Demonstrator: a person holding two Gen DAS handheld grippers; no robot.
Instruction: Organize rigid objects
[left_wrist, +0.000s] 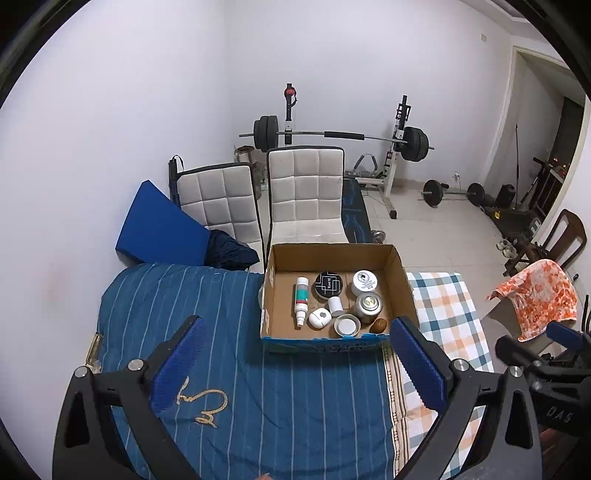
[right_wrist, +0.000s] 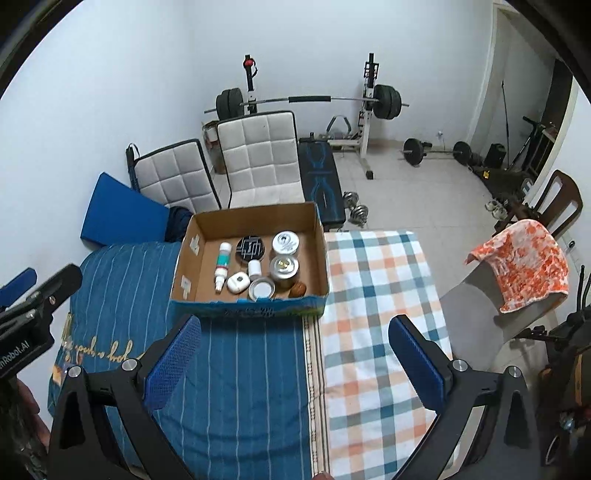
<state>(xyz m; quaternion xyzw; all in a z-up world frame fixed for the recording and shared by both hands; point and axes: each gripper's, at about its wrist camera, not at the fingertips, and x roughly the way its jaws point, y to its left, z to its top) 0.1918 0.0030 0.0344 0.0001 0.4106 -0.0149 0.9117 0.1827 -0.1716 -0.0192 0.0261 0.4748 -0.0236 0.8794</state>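
An open cardboard box (left_wrist: 400, 275) (right_wrist: 320, 236) stands on the cloth-covered surface. Inside lie a white and teal spray bottle (left_wrist: 301, 300) (right_wrist: 222, 265), a black round tin (left_wrist: 328, 285) (right_wrist: 250, 249), a white jar (left_wrist: 364, 281) (right_wrist: 285, 242), a silver can (left_wrist: 368, 306) (right_wrist: 283, 270), a small white cap (left_wrist: 335, 305), a white round case (left_wrist: 319, 319) (right_wrist: 237, 282), a metal lid (left_wrist: 347, 325) (right_wrist: 261, 288) and a brown egg-shaped piece (left_wrist: 379, 325) (right_wrist: 297, 289). My left gripper (left_wrist: 297, 332) is open and empty, in front of the box. My right gripper (right_wrist: 295, 330) is open and empty, near the box's front right.
A blue striped cloth (left_wrist: 192, 317) and a checked cloth (right_wrist: 373, 295) cover the surface. Two white padded chairs (left_wrist: 304, 184) stand behind the box, a blue cushion (left_wrist: 159, 225) to the left. A barbell rack (left_wrist: 343, 136) is at the back. An orange towel (right_wrist: 521, 258) hangs on a chair at right.
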